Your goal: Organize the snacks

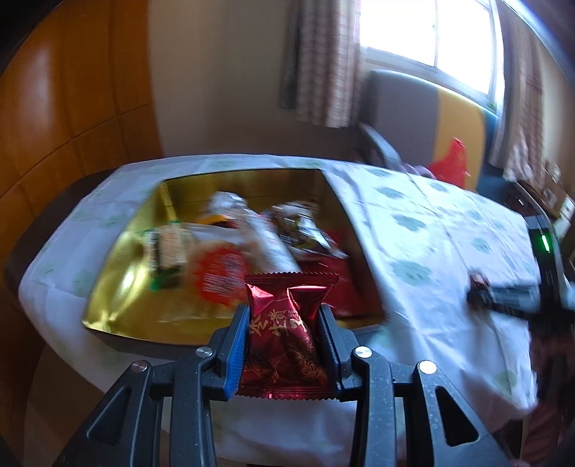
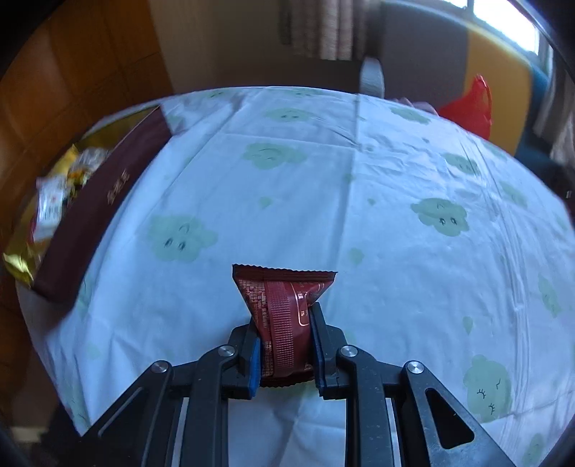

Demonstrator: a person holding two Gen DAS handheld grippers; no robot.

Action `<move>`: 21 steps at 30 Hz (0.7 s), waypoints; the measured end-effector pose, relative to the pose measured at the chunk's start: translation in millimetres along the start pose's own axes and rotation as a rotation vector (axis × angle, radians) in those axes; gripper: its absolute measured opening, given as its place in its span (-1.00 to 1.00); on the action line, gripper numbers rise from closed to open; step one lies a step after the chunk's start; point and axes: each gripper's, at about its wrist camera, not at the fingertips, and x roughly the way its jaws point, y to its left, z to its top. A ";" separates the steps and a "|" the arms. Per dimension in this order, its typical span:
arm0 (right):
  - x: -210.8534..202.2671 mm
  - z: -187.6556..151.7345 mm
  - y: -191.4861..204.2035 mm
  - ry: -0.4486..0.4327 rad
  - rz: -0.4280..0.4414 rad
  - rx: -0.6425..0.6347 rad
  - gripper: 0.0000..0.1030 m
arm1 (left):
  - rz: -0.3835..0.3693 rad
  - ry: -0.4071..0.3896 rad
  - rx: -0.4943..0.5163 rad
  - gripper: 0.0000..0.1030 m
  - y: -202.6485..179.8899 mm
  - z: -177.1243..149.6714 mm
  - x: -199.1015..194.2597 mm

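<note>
My left gripper is shut on a shiny red snack packet with gold lettering, held over the near edge of a gold-lined box. Several blurred snack packets lie in that box. My right gripper is shut on a dark red snack packet above the white cloth. In the right wrist view the box shows its maroon outer wall at the far left. The right gripper also appears, blurred, at the right edge of the left wrist view.
A round table carries a white cloth with green cloud prints. Behind it stand a grey chair and a red plastic bag. A wooden wall panel is on the left, and a curtained window at the back.
</note>
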 end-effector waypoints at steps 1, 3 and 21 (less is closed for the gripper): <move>-1.5 -2.6 5.2 -0.008 -0.005 -0.019 -0.56 | 0.017 -0.005 -0.016 -0.27 9.0 2.7 0.1; -2.2 -5.9 12.1 -0.012 0.004 -0.046 -0.56 | 0.061 -0.017 -0.037 -0.27 24.9 7.1 -0.5; -4.1 -13.2 21.4 -0.049 -0.037 -0.120 -0.55 | 0.142 -0.017 -0.152 -0.27 90.5 11.2 -1.2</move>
